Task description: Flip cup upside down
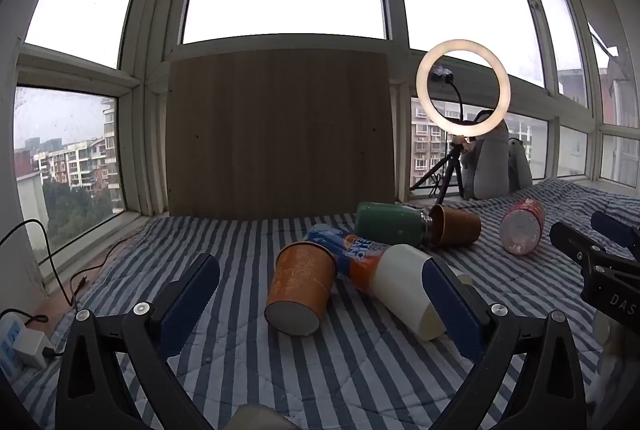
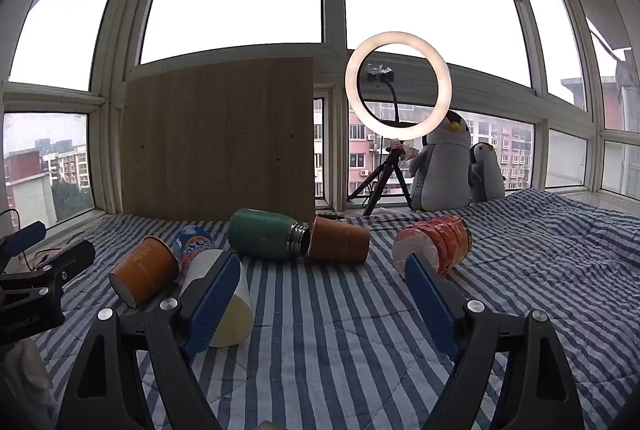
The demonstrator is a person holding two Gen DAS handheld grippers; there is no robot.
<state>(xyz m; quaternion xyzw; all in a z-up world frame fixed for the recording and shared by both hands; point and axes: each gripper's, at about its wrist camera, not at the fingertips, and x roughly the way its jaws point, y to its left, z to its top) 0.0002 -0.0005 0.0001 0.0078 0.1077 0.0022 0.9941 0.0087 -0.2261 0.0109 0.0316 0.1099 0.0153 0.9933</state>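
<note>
Several cups lie on their sides on the striped blue-and-white bedspread [image 1: 280, 370]. An orange paper cup [image 1: 300, 290] lies with its base toward me, between my left gripper's fingers and a little ahead; it also shows in the right wrist view [image 2: 144, 270]. A white cup [image 1: 404, 290] lies beside it, also seen in the right wrist view [image 2: 228, 306]. A brown cup [image 1: 456, 226] lies farther back. My left gripper [image 1: 320, 298] is open and empty. My right gripper [image 2: 320, 294] is open and empty, with the white cup behind its left finger.
A green flask [image 2: 264, 234] lies mouth-to-mouth with the brown cup [image 2: 340, 240]. An orange soda bottle [image 1: 352, 250] and a red noodle cup [image 2: 436, 246] also lie on the bed. A ring light on a tripod [image 2: 398, 86], two plush penguins [image 2: 444, 166] and a wooden board [image 2: 216, 142] stand by the window.
</note>
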